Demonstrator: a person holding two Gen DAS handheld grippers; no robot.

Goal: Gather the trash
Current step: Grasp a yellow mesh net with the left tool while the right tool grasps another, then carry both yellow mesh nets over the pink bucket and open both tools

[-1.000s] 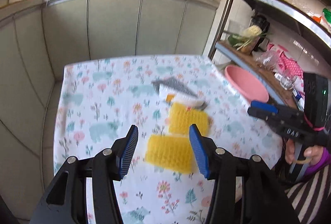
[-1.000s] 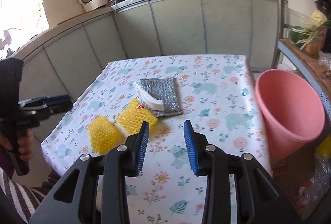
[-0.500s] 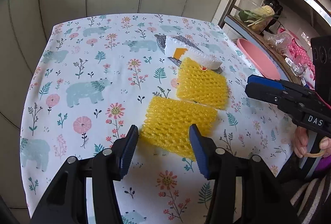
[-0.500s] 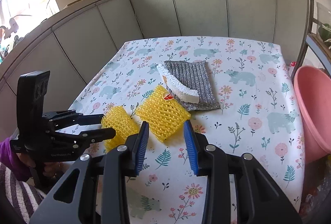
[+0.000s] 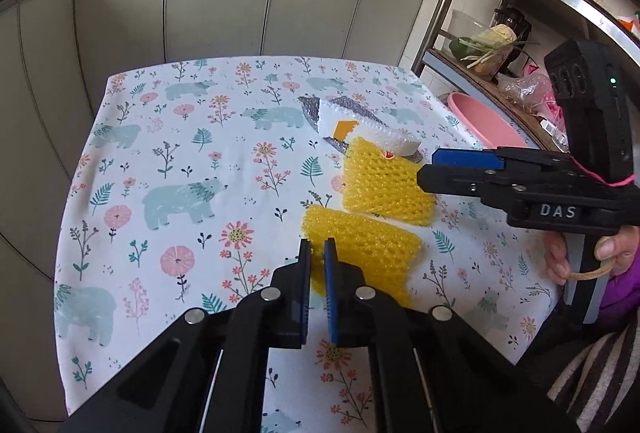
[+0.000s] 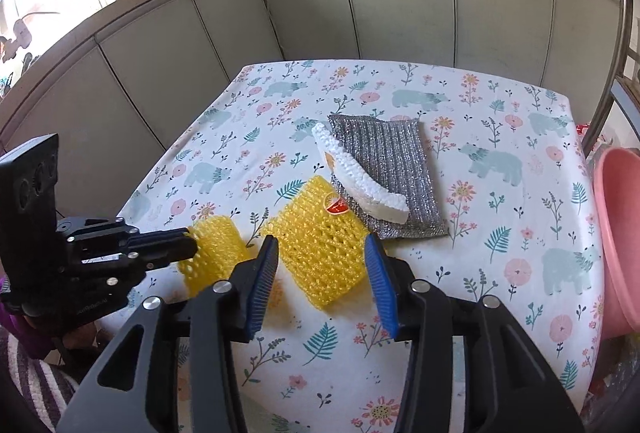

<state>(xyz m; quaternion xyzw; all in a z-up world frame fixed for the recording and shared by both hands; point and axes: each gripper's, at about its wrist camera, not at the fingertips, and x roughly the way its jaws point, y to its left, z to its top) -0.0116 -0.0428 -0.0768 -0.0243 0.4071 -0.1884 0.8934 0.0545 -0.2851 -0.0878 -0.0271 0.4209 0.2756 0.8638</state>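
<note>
Tablecloth (image 5: pixel 168 161): left gripper (image 5: pixel 316 253) pinches net (image 5: pixel 360 249).

bare tablecloth (image 5: pixel 168 153) left of nets (image 5: pixel 384 189)

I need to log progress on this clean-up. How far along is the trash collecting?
Just starting: nothing visibly binned. Left gripper is shut on the nearer yellow foam net; right gripper is open at the second yellow foam net. The white foam piece remains on the grey cloth.
</note>
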